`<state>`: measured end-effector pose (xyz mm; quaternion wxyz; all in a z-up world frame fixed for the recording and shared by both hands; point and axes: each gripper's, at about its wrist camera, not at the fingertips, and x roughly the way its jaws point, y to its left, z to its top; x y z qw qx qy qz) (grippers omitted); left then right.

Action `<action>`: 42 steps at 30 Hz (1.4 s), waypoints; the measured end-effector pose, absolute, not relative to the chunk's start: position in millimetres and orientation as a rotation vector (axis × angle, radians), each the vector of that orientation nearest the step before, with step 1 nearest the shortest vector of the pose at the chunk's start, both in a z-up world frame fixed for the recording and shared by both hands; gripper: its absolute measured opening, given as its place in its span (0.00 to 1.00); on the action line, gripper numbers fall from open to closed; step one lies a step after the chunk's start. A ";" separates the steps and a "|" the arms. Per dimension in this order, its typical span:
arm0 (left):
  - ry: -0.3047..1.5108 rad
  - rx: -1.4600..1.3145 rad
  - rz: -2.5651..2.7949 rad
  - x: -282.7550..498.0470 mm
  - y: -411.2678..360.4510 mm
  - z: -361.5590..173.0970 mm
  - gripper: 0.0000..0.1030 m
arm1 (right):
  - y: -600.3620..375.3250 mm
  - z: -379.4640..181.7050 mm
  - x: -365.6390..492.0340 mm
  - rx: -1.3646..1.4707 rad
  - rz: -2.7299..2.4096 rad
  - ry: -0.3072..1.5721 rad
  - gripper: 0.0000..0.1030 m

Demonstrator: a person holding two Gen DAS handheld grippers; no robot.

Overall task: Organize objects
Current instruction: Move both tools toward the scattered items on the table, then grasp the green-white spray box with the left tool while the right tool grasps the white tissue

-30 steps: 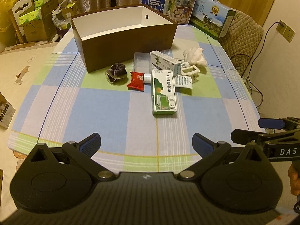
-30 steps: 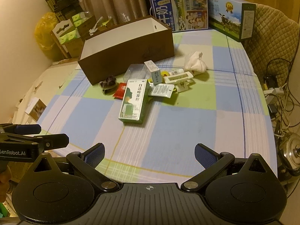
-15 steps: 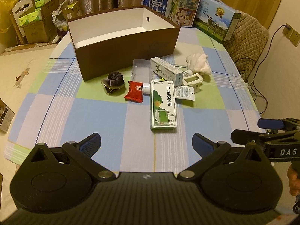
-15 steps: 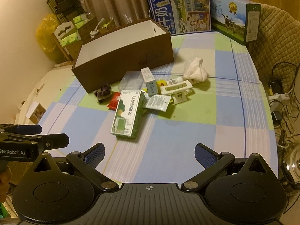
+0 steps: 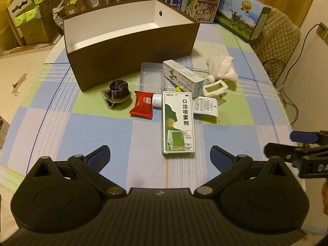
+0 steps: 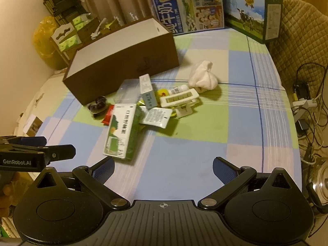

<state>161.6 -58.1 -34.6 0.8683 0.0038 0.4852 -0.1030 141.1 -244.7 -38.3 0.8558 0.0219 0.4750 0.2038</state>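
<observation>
Left wrist: hand-held gripper (image 5: 159, 156) spread, level.

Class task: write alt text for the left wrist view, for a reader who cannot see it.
The open left gripper hovers over a checked tablecloth, facing a green-and-white spray box. Beyond lie a red packet, a dark scrunchie and an empty brown box.

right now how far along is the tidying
Nothing looks done: the brown box shows only its bare white inside. Nothing is in hand either; the left claw and right claw are both open and hold nothing. Everything is left: the green spray carton, red packet, dark scrunchie, white cloth and the other small items lie on the table in front of the box.
</observation>
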 end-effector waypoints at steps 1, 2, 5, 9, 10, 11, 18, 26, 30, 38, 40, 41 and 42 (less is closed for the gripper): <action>1.014 0.016 -0.217 164.4 -60.7 -37.4 0.99 | -247.7 -39.9 143.6 0.049 0.423 1.002 0.97; 1.012 0.023 -0.223 166.5 -63.2 -40.1 0.99 | -250.9 -41.5 146.6 0.052 0.413 1.008 0.97; 1.023 0.037 -0.252 174.5 -71.8 -50.2 0.99 | -262.3 -46.0 154.4 0.072 0.383 1.016 0.97; 1.042 0.011 -0.290 185.6 -82.2 -64.4 0.99 | -275.8 -51.0 161.8 0.078 0.353 1.023 0.97; 1.042 0.006 -0.292 188.2 -83.6 -67.0 0.99 | -277.9 -52.3 163.3 0.081 0.346 1.026 0.97; 1.039 0.005 -0.295 191.2 -85.5 -69.7 0.99 | -280.7 -53.5 165.0 0.085 0.341 1.030 0.97; 1.051 0.037 -0.300 219.7 -102.1 -91.6 0.89 | -297.7 -60.9 175.5 0.105 0.304 1.054 0.96; 1.088 0.074 -0.328 241.4 -113.8 -112.3 0.73 | -311.1 -67.8 188.4 0.109 0.282 1.079 0.96; 1.101 0.073 -0.315 247.9 -115.5 -117.5 0.67 | -315.0 -70.5 195.3 0.109 0.286 1.087 0.95; 1.110 0.066 -0.296 255.0 -116.5 -121.5 0.51 | -319.3 -75.8 207.3 0.100 0.317 1.098 0.94; 1.102 0.054 -0.286 253.2 -114.4 -119.6 0.50 | -319.2 -77.0 211.2 0.099 0.330 1.095 0.93; 1.099 0.049 -0.283 252.0 -113.2 -118.4 0.50 | -318.5 -77.7 213.8 0.098 0.337 1.092 0.93; 1.094 0.043 -0.282 250.3 -111.7 -116.7 0.50 | -317.6 -78.4 216.7 0.098 0.347 1.088 0.92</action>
